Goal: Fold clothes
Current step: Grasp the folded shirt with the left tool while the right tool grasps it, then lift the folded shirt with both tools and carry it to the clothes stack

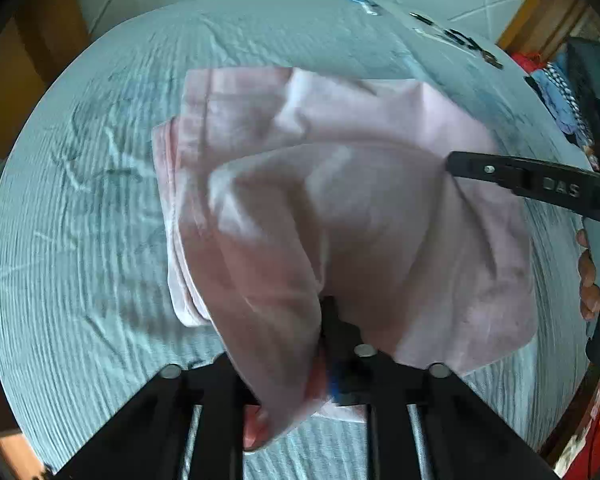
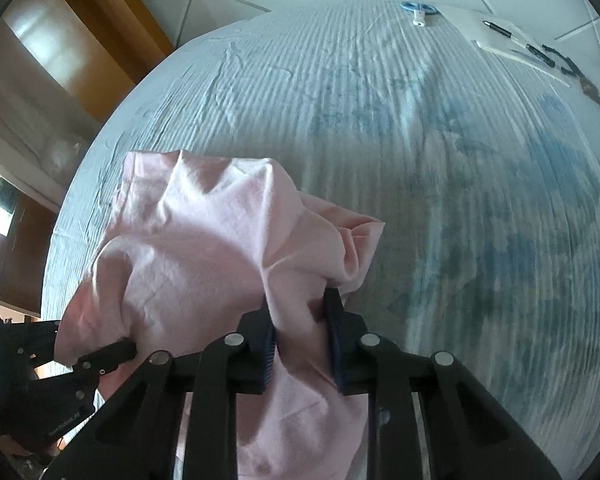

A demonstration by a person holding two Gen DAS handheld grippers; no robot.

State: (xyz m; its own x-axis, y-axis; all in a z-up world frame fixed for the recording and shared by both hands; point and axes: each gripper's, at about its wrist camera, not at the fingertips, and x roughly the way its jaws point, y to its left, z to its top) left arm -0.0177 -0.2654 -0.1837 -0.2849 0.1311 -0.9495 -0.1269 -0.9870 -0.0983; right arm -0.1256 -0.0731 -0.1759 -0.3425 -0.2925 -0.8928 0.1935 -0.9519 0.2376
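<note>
- Pink garment (image 1: 340, 208), thin soft cotton by the look of it, lies mostly on the worktop (image 1: 80, 240), which has a pale blue ribbed cloth over it; the near part is lifted off the surface.
- Left gripper (image 1: 324, 360) is clamped on a bunched fold of the near edge; the fabric drapes over one side, so only one of its fingers (image 1: 332, 320) really shows.
- Right gripper (image 2: 300, 340) has its fingers pinched shut on another gathered bit of the same edge, with cloth hanging down between them.
- Judging from that, a fold is in hand: the near edge is up and the far part stays flat.
- To do it well, I'd say keep both grips level and the edge taut between them so it doesn't sag in the middle, then lay it square over the flat part.
- Looks-wise: wrinkly, already doubled in places, with a hem or seam showing along the left side.
- Small stuff sits at the far edge: pens (image 2: 500, 32) and something blue (image 2: 418, 10).
</note>
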